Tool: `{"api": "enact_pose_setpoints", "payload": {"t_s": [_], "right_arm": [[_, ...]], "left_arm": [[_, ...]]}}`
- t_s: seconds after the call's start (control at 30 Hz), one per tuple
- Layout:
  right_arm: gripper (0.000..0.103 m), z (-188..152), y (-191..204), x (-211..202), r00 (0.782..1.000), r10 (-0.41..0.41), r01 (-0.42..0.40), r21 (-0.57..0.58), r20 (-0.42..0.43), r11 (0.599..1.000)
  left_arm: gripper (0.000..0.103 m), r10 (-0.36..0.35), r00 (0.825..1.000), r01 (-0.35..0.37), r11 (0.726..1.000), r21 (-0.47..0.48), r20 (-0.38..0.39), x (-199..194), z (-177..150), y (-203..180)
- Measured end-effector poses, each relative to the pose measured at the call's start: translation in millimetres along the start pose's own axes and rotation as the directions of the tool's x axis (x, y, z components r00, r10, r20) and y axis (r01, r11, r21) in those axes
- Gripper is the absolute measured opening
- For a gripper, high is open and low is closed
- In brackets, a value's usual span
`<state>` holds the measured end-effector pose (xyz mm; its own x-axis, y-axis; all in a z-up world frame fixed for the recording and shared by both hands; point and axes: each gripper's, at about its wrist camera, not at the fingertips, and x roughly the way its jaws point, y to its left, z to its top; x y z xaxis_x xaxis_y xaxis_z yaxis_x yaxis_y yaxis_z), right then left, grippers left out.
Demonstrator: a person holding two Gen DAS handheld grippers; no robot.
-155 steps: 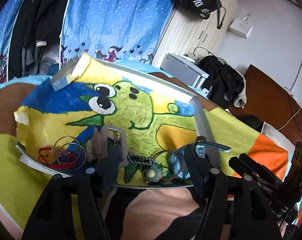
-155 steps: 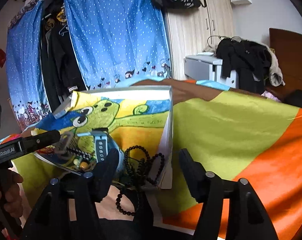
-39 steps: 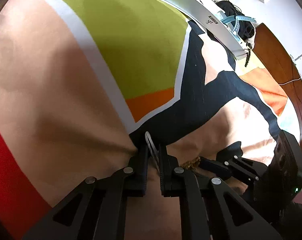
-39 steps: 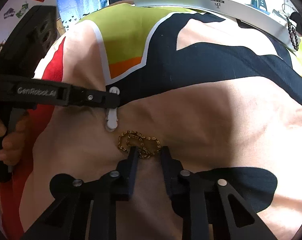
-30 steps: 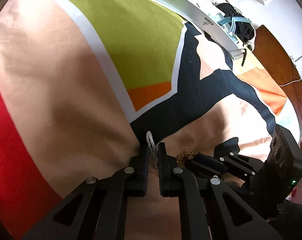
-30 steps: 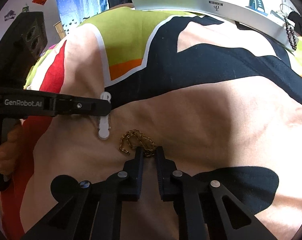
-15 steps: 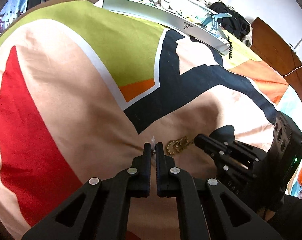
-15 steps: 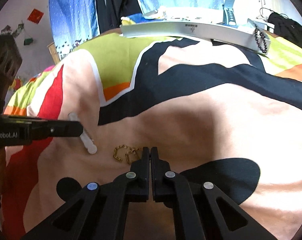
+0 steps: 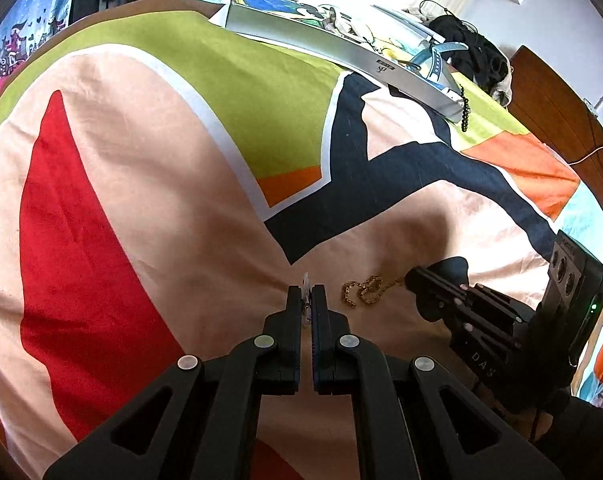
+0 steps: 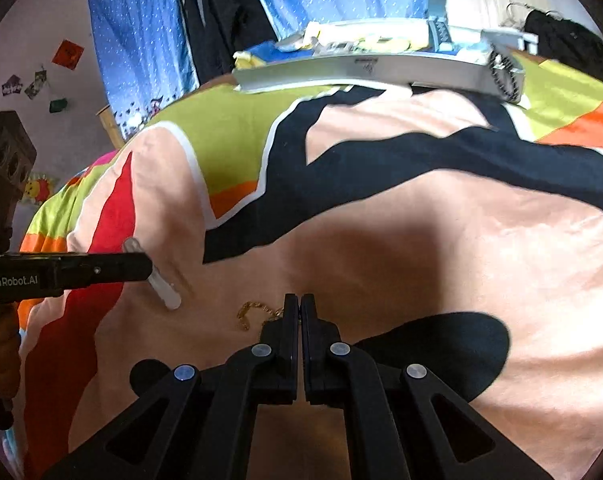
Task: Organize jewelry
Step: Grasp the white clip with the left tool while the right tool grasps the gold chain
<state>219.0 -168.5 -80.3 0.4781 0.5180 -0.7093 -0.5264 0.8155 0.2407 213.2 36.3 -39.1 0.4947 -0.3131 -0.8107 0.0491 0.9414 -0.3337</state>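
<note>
We held two black grippers low over a bed with a colourful patchwork bedspread [image 9: 149, 184]. The left gripper [image 9: 306, 294] had its jaws clamped on a small white plastic clip [image 10: 163, 287]. The right gripper [image 10: 300, 304] had its jaws pressed together on one end of a thin gold chain [image 9: 361, 290], the rest trailing on the bedspread. A shallow silver tray [image 9: 341, 52] lay well beyond them.

The left gripper [image 9: 306, 294] is pinching a thin white clip [image 9: 305, 281] over the colourful bedspread [image 9: 149, 168]. Just right, the right gripper [image 9: 411, 278] is gripping a gold chain [image 9: 361, 290] trailing on the fabric. A silver tray [image 9: 341, 50] is sitting far away.
</note>
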Motion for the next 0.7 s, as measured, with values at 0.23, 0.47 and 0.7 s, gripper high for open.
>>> {"api": "enact_pose_setpoints", "payload": {"t_s": [0.23,0.47,0.7], "right_arm": [[0.043,0.5,4.3,19.0,0.996,0.005,-0.007,-0.022,-0.089,1.000],[0.044,2.4,12.6,38.8,0.985,-0.027,0.013,-0.078,-0.172,0.997],[0.027,2.6,19.8,43.2,0.982,-0.049,0.028,-0.116,-0.180,0.993]], "left_arm": [[0.002,-0.009,1.000,0.009,1.000,0.001,-0.015,5.6,-1.3,1.3],[0.002,-0.030,0.999,0.029,0.999,-0.019,-0.022,9.6,-1.2,6.4],[0.002,-0.037,0.999,0.036,0.999,-0.024,-0.020,8.8,-2.8,7.8]]}}
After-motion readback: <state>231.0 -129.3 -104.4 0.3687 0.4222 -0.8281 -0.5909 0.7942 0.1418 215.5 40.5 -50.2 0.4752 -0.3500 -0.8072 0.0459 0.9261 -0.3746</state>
